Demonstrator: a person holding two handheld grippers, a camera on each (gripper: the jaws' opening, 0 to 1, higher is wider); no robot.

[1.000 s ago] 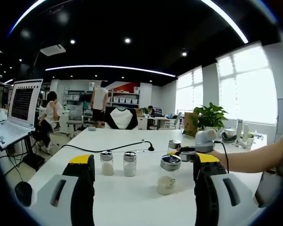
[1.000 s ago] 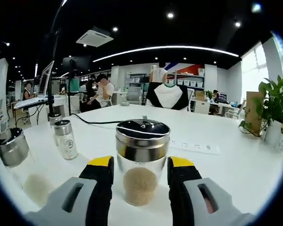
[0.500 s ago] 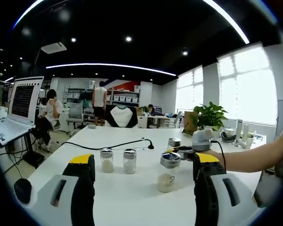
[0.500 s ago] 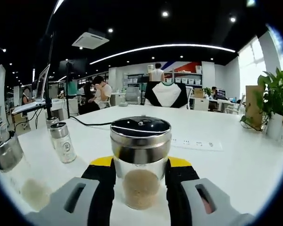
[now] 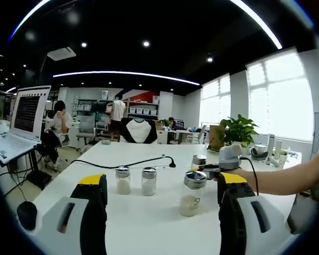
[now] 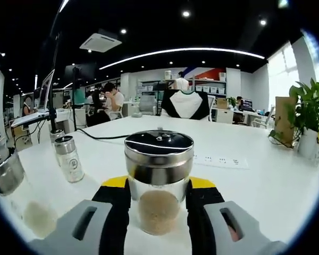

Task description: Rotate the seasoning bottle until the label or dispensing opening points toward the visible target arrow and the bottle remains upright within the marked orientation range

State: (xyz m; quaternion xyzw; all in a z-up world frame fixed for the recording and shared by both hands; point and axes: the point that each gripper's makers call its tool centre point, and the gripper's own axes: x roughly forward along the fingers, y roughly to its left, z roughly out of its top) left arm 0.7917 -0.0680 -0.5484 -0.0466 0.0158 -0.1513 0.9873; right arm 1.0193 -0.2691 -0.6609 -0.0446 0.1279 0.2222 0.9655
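1. Between the right gripper point(image 6: 158, 207) jaws: the bottle point(image 6: 158, 180), upright on the table point(image 6: 266, 186), clamped at its glass sides.
2. Left gripper point(image 5: 159, 212): jaws wide apart, holding nothing; a jar point(image 5: 192, 193) stands beyond them.
3. Farther back: two shakers point(image 5: 123, 180), side by side.
4. Far edge: a plant point(image 6: 308, 119).

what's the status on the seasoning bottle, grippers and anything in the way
Right gripper shut on seasoning bottle, upright on the white table. Left gripper open, holding nothing. Three more shakers nearby, apart from it; no target arrow seen.
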